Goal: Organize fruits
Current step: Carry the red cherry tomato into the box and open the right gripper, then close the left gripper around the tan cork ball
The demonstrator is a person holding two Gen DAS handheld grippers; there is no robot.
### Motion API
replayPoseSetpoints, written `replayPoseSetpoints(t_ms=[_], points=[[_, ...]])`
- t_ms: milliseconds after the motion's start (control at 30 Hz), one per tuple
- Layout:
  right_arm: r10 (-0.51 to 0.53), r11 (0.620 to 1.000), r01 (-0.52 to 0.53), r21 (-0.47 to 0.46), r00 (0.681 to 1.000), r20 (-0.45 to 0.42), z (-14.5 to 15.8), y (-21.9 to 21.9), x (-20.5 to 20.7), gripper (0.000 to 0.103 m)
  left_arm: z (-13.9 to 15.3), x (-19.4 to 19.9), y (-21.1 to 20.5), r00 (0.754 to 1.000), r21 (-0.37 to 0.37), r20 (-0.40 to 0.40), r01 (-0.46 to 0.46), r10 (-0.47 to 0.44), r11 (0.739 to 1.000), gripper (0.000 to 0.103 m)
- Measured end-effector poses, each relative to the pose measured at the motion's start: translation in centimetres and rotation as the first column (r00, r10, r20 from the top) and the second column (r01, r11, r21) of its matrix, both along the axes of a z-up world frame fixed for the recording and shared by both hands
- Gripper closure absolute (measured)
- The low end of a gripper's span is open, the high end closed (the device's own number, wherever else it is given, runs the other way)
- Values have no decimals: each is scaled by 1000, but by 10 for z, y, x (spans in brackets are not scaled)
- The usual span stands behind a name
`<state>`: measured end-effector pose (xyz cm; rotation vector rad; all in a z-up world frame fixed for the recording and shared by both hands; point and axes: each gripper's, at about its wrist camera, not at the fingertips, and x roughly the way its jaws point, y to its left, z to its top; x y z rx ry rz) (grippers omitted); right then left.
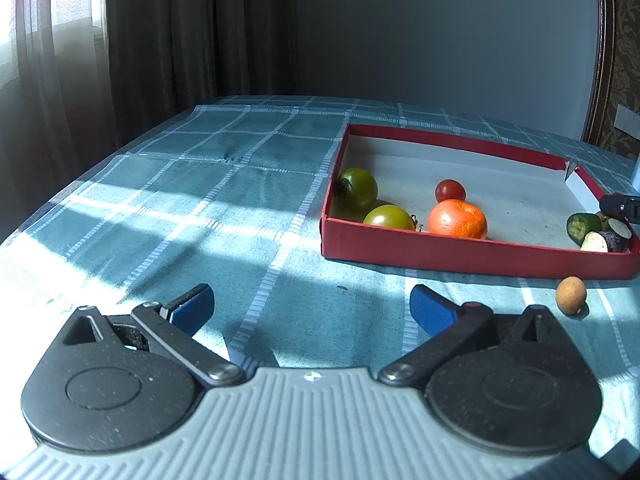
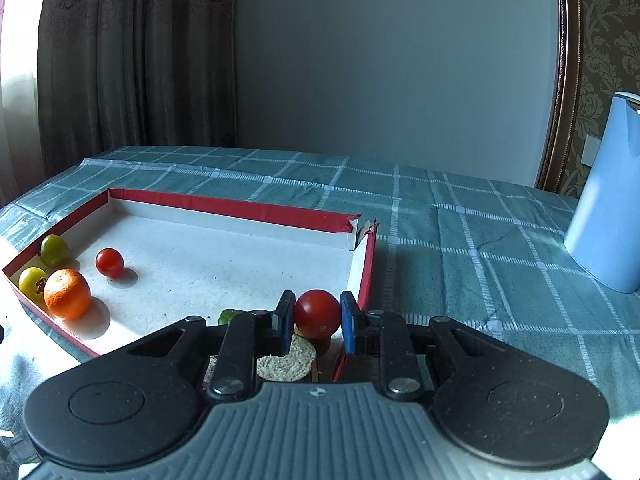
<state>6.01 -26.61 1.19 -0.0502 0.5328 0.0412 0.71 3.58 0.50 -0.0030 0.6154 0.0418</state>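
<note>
A red tray [image 1: 460, 252] with a white floor lies on the checked tablecloth. It holds two green tomatoes [image 1: 359, 187] [image 1: 389, 217], an orange [image 1: 457, 218], a small red tomato [image 1: 450, 191] and cut vegetable pieces [image 1: 600, 234] at its right end. A small brown round fruit [image 1: 571, 289] lies on the cloth in front of the tray. My left gripper [image 1: 312, 308] is open and empty above the cloth. My right gripper [image 2: 316, 320] is shut on a red tomato [image 2: 317, 313] over the tray's near right corner [image 2: 366, 276]; the orange [image 2: 67, 294] sits far left.
A light blue jug [image 2: 606, 200] stands on the table to the right of the tray. Curtains hang behind the table's far left edge, and a grey wall is behind. Sunlit tablecloth [image 1: 200, 208] spreads left of the tray.
</note>
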Motion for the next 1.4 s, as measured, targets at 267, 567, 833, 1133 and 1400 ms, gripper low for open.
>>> replayPoseSetpoints(t_ms=[267,567,833,1133,1400], points=[[-22,998,22,51,1000,19,3,-6,-6,77,-1,0,1,1000,-2,-1,-3,3,1000,0],[-45,983,24,184,993,110,22,-34,-71,19,-1,0,1,1000,-1,3,-2,2,1000,0],[-56,990,53,130,998,24,-2,-46,-104,18,6,-13,-13,999,42,48,5,-7,999,0],[-53,978,65,200,996,-69,-17,-56,-96,18,16,-33,-98,967,104,59,242,-248,965,0],[-52,974,65,218,997,-64,-17,-57,-97,18,-3,-8,-144,966,170,-2,255,-258,952,0]])
